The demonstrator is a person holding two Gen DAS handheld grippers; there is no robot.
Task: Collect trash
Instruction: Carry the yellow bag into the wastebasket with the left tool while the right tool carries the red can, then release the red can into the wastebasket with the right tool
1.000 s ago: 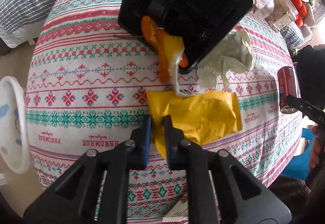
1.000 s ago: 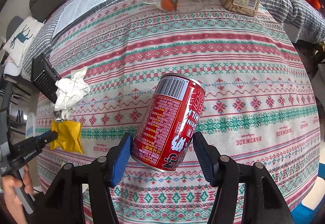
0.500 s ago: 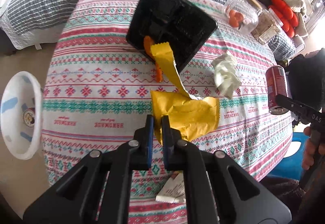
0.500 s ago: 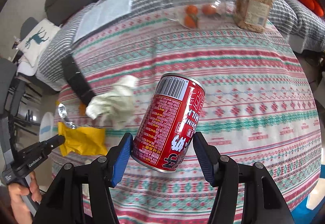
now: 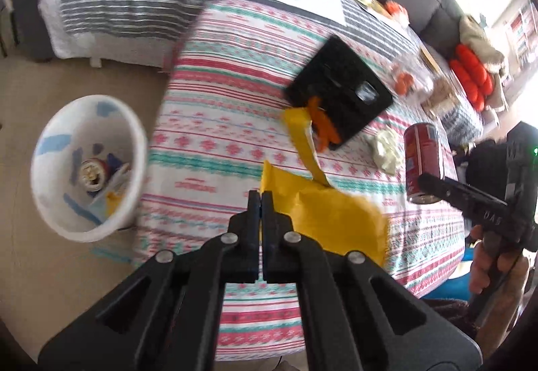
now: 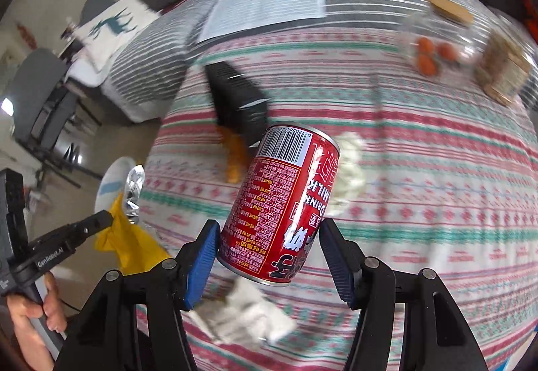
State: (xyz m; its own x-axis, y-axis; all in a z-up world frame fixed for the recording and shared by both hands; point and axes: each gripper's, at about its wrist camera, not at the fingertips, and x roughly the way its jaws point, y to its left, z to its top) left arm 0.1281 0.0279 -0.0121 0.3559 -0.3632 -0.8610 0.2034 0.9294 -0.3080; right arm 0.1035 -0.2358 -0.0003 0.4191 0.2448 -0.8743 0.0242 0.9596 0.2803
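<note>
From my left wrist camera, my left hand-held gripper has just closed fully, pinching the edge of the yellow wrapper, which hangs lifted above the patterned tabletop. A white trash bin stands on the floor to the left, with rubbish inside. A black tray lies further back.

From my right wrist camera, my right hand-held gripper stands about half open, its blue pads clamped on a tilted red can held above the tabletop. A crumpled tissue lies behind it.
</note>
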